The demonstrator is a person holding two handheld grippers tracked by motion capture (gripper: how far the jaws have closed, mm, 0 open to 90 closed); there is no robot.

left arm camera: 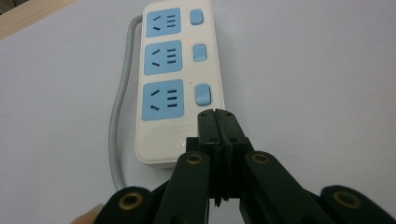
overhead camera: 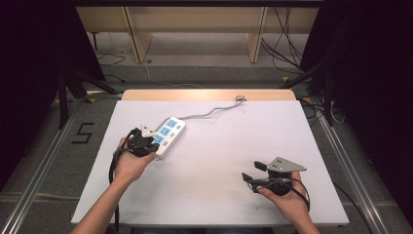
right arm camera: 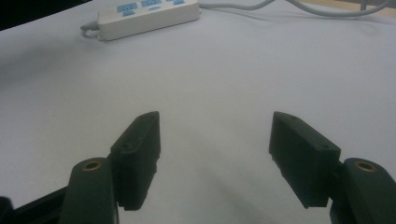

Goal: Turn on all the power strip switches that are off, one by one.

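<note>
On the white desk the power strip lies flat, sockets up, and the left gripper, jaws pressed together on nothing, sits at its nearest blue switch, likely to press it, while the right gripper waits well apart, jaws wide and empty.

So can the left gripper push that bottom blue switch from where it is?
Probably yes. The left gripper, its jaws pressed together, sits over the near end of the power strip, just short of the nearest blue switch, with nothing between them.
</note>
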